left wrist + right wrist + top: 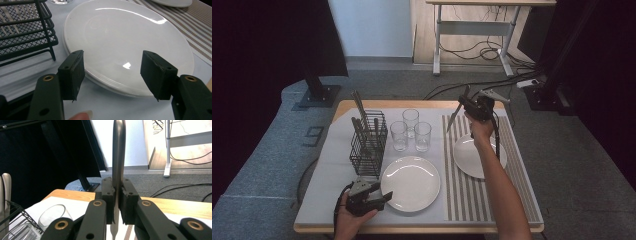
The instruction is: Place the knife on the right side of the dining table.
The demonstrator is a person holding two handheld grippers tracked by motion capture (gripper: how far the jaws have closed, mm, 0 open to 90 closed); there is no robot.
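My right gripper is raised over the far end of the striped placemat, shut on a metal knife. In the right gripper view the knife stands upright, pinched between the pads of the right gripper. My left gripper rests low at the table's near left, open, its jaws pointing at a white plate. The left gripper view shows this gripper with nothing between its pads and the plate's near rim just beyond them.
A second white plate lies on the striped placemat. Three glasses stand at mid-table. A black wire cutlery basket with several utensils stands at the left, close to my left gripper. Cables and a desk lie beyond the table.
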